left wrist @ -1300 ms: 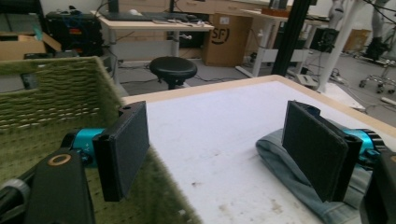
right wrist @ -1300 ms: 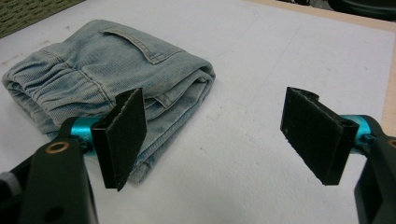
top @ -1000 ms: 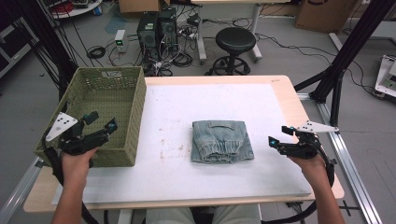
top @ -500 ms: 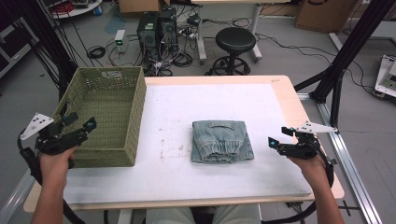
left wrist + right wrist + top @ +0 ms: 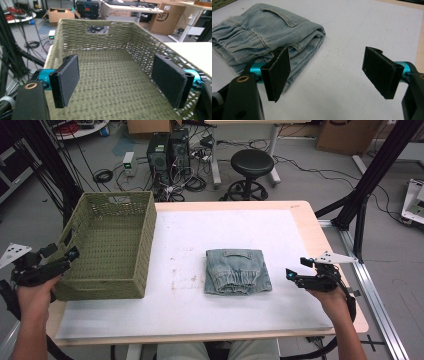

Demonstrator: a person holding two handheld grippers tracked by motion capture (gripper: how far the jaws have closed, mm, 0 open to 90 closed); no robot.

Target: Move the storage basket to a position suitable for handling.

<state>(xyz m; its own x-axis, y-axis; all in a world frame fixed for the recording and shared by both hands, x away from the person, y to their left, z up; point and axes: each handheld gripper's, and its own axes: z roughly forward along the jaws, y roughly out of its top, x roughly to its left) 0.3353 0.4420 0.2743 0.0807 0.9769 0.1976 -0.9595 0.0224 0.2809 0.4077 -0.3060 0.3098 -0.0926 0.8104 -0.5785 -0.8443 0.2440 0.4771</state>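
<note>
With both grippers spread and empty, the left gripper (image 5: 70, 256) at the basket (image 5: 107, 215) in the frame's left and the right gripper (image 5: 292, 274) just right of the folded jeans (image 5: 237, 271) at centre, a shallow one-sided pinch would likely unfold the bundle.

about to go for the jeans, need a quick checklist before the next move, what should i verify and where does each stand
1. Right gripper jaws open, nothing between them: ok.
2. Left gripper jaws open, nothing held: ok.
3. Folded jeans lie flat on the white mat, apart from both grippers: ok.
4. Green woven basket is empty inside, room for the jeans: ok.
5. Right gripper lined up on the jeans: not ok, they sit off toward one jaw.
6. Whether the fold will hold when lifted: cannot tell.
</note>
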